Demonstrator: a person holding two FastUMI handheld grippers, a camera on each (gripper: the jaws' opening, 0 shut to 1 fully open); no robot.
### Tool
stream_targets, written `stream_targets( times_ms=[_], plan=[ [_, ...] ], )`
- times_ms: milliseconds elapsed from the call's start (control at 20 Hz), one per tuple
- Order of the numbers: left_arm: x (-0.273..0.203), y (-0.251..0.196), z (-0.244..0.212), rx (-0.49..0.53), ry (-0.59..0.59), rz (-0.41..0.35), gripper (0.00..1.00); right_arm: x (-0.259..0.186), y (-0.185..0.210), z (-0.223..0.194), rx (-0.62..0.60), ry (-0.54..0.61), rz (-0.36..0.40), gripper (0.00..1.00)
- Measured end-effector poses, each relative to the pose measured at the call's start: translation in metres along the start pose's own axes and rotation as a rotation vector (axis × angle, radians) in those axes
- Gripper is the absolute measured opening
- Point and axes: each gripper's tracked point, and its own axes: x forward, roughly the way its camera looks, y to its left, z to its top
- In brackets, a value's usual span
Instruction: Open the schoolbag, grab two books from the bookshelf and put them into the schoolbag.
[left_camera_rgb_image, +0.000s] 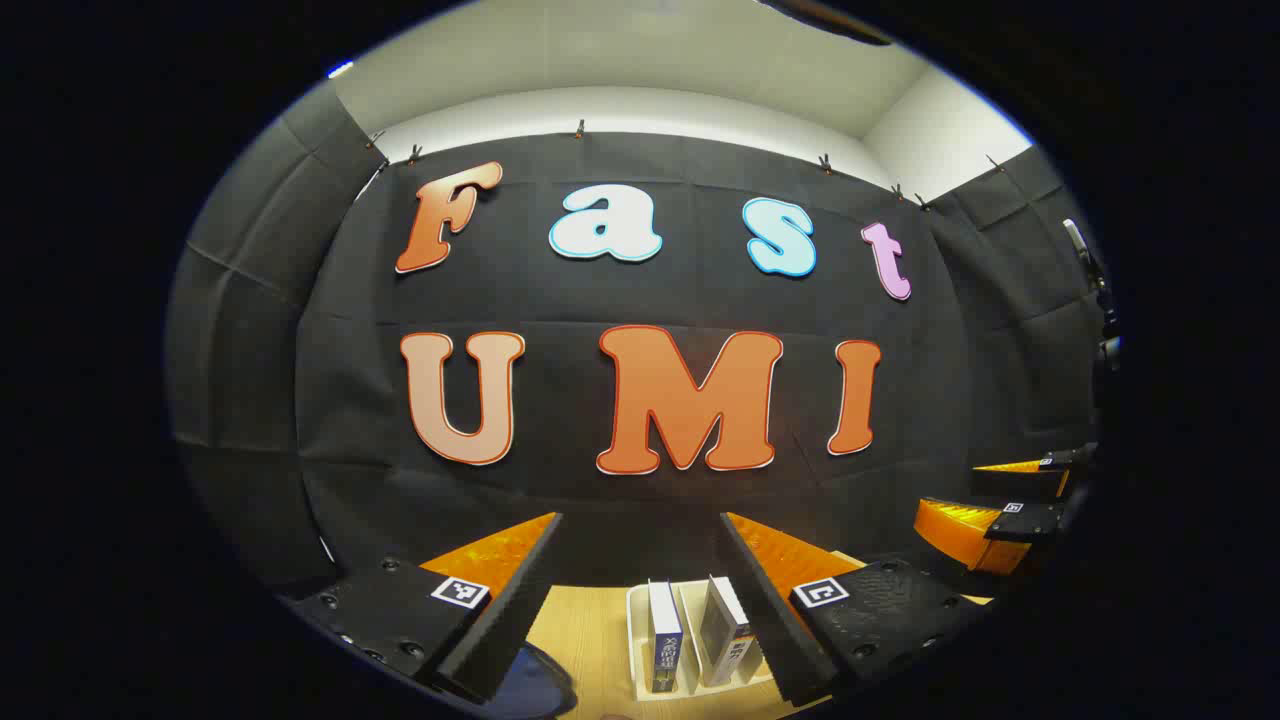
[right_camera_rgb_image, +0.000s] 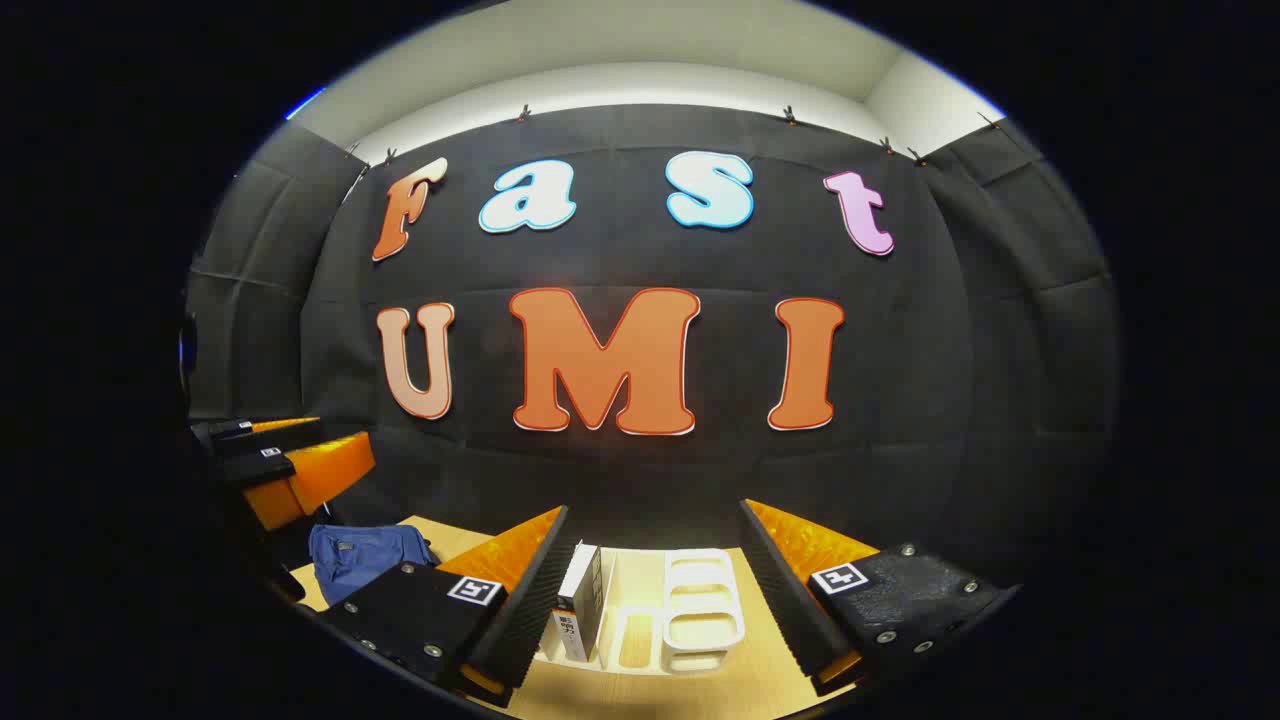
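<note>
Below both raised grippers lies a wooden table (right_camera_rgb_image: 640, 690). On it, in the right gripper view, a blue schoolbag (right_camera_rgb_image: 360, 560) sits at the left, well apart from a white bookshelf (right_camera_rgb_image: 700, 600). Two books (left_camera_rgb_image: 665, 635) stand upright in the rack's slots in the left gripper view. The left gripper (left_camera_rgb_image: 640, 590) and right gripper (right_camera_rgb_image: 655, 590) both have jaws wide apart, holding nothing.

The bookshelf (left_camera_rgb_image: 640, 640) stood on the counter (left_camera_rgb_image: 585, 625), near the booth wall behind it. Two books (left_camera_rgb_image: 664, 640) stood upright in the bookshelf, side by side. The schoolbag (right_camera_rgb_image: 362, 560) lay on the counter, left of the bookshelf.
</note>
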Motion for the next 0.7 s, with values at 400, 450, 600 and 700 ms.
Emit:
stream_targets(
  times_ms=[400, 450, 600, 700],
  plan=[
    [-0.007, -0.022, -0.028, -0.009, 0.043, 0.036, 0.95, -0.004, 0.02, -0.002, 0.01, -0.039, 0.143, 0.96],
    [-0.006, -0.025, -0.027, 0.002, 0.041, 0.042, 0.95, -0.005, 0.018, 0.004, 0.018, -0.057, 0.152, 0.96],
    [-0.003, -0.035, -0.025, 0.019, 0.037, 0.057, 0.94, -0.002, 0.004, 0.019, 0.057, -0.103, 0.15, 0.96],
    [-0.004, -0.042, -0.026, 0.02, 0.033, 0.061, 0.94, -0.001, 0.004, 0.024, 0.046, -0.119, 0.161, 0.96]
  ],
)
